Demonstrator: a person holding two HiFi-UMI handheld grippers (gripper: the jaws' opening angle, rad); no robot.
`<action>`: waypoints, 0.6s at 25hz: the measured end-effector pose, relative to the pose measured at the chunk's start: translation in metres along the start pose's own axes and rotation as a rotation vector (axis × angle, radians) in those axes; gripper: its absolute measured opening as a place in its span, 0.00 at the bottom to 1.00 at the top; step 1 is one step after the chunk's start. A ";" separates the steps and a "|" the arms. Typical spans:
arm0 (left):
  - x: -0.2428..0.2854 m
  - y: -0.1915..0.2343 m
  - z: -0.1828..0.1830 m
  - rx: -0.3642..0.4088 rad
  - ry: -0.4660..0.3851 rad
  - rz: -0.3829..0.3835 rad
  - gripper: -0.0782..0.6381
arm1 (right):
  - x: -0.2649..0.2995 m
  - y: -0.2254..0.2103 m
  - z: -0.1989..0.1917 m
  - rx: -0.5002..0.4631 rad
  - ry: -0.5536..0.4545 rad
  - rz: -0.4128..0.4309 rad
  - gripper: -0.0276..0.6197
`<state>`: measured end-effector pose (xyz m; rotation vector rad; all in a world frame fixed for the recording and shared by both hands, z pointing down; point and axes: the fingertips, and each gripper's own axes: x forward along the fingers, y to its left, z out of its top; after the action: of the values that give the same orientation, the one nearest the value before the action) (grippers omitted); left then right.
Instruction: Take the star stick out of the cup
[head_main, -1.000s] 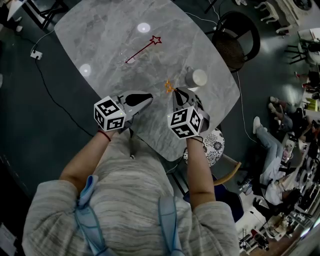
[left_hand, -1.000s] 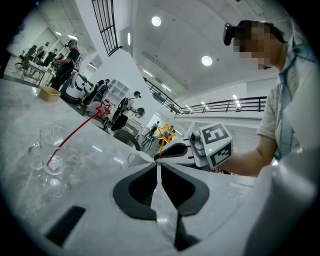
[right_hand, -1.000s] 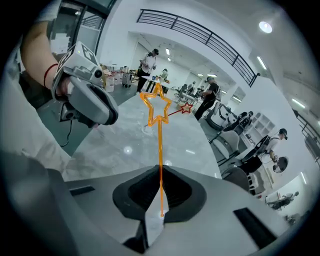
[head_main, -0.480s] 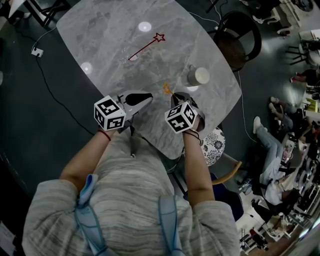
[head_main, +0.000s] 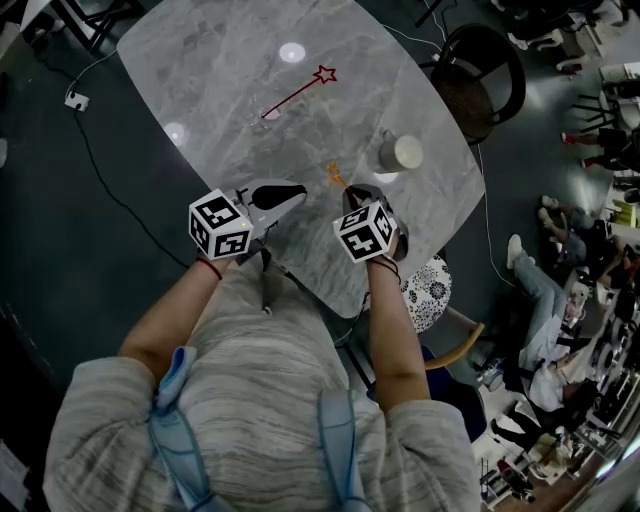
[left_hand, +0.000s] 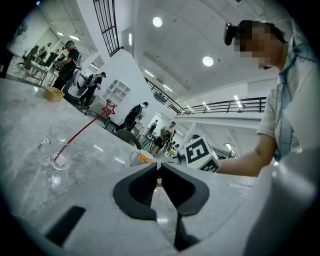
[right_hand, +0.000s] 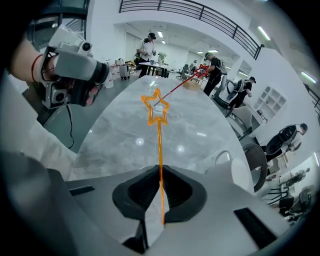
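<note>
Right gripper (right_hand: 160, 172) is clamped on the orange star stick (right_hand: 160, 142). The shaft runs along the jaws, star end forward. The stick is clear of the white cup (head_main: 400, 153) and lies just left of it. Left gripper (left_hand: 159, 169) is closed and empty.

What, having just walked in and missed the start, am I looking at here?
A person holds a gripper in each hand over a grey table. The right gripper is shut on an orange star stick, clear of the white cup beside it. The left gripper is shut and empty. A red star stick leans in a clear glass farther off.
</note>
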<state>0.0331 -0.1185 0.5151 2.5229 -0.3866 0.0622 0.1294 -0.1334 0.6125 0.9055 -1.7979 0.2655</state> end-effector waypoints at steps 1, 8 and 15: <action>0.000 0.000 0.000 -0.001 -0.001 0.000 0.13 | 0.000 0.000 0.000 0.007 -0.004 0.001 0.07; -0.002 0.003 -0.002 -0.006 0.000 0.003 0.13 | 0.013 -0.001 -0.002 0.057 -0.014 0.020 0.08; -0.004 0.006 0.000 -0.011 -0.001 0.009 0.13 | 0.028 -0.005 -0.002 0.158 -0.030 0.049 0.08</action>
<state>0.0273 -0.1223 0.5181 2.5109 -0.3980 0.0630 0.1299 -0.1481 0.6364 0.9807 -1.8485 0.4319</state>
